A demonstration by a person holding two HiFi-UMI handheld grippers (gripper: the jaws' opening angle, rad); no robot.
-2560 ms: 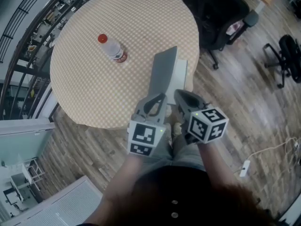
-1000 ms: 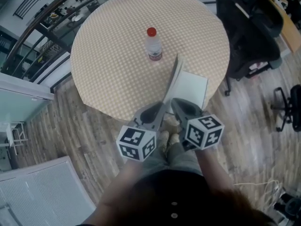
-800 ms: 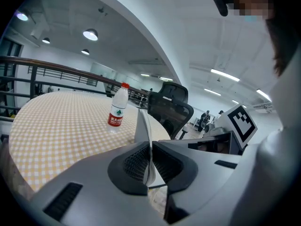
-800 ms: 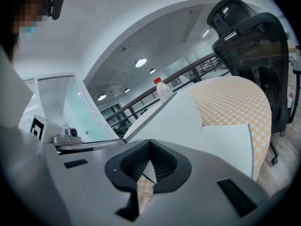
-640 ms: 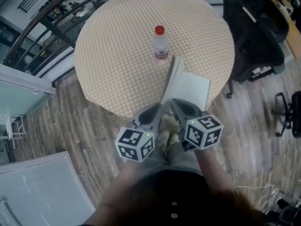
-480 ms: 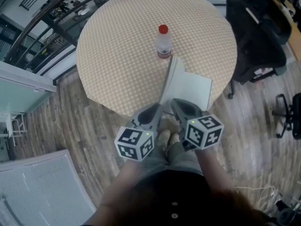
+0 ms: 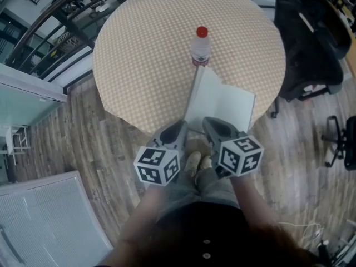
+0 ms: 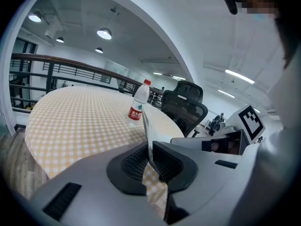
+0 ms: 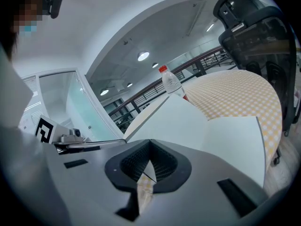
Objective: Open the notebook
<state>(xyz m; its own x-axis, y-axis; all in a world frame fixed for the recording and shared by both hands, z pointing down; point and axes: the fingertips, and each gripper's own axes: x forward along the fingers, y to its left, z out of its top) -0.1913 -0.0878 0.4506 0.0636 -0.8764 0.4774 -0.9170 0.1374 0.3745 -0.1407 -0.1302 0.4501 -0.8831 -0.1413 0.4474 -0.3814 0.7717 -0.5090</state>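
The head view looks steeply down from above onto the round desk (image 7: 144, 65), with its near edge closest. Each gripper view sits low at that near edge, just behind its own jaws, and faces across the desk. All three views share the notebook (image 7: 225, 102), seen close up, and the bottle (image 7: 200, 44).

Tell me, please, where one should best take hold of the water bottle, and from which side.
Probably take the water bottle by its clear body below the red cap, jaws level, coming from its left in the head view. It stands upright, the tablecloth is bare there, and the raised notebook cover stands close on its near side.
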